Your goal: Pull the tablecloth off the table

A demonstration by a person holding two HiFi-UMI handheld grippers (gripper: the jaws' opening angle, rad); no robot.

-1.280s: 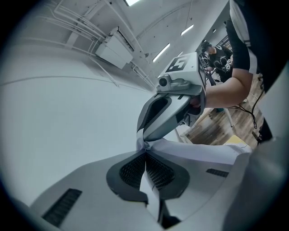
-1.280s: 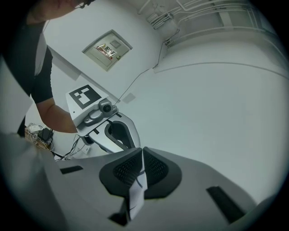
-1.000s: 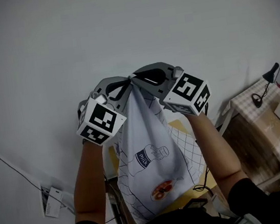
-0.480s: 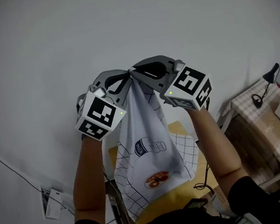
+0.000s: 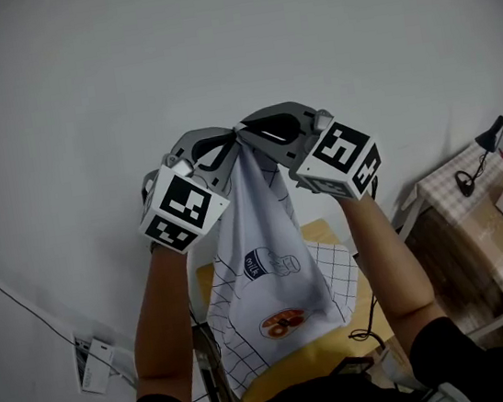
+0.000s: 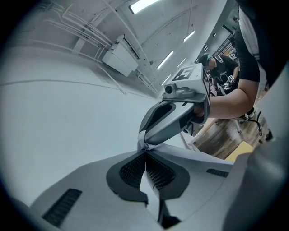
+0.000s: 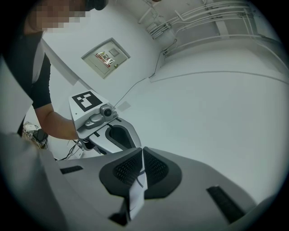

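Note:
The tablecloth point(image 5: 271, 272) is white with a black grid, a milk bottle print and a pizza print. It hangs bunched from both grippers, held high in front of a pale grey wall. My left gripper point(image 5: 228, 143) and right gripper point(image 5: 250, 136) meet tip to tip, each shut on the cloth's top edge. In the left gripper view a strip of cloth point(image 6: 146, 180) is pinched between the left gripper's point(image 6: 145, 151) pads. In the right gripper view another fold point(image 7: 137, 194) is pinched in the right gripper point(image 7: 142, 151). The yellow table point(image 5: 325, 230) shows below the hanging cloth.
A side table with a checked cover point(image 5: 453, 178) and a black desk lamp point(image 5: 488, 134) stands at the right. Papers and a socket strip point(image 5: 93, 362) lie at the lower left, with a thin cable point(image 5: 25, 306) running past. Black cables point(image 5: 367, 328) trail by the yellow table.
The hanging cloth has risen a little, so more of the yellow table shows under it. Both grippers stay shut together at nearly the same spot.

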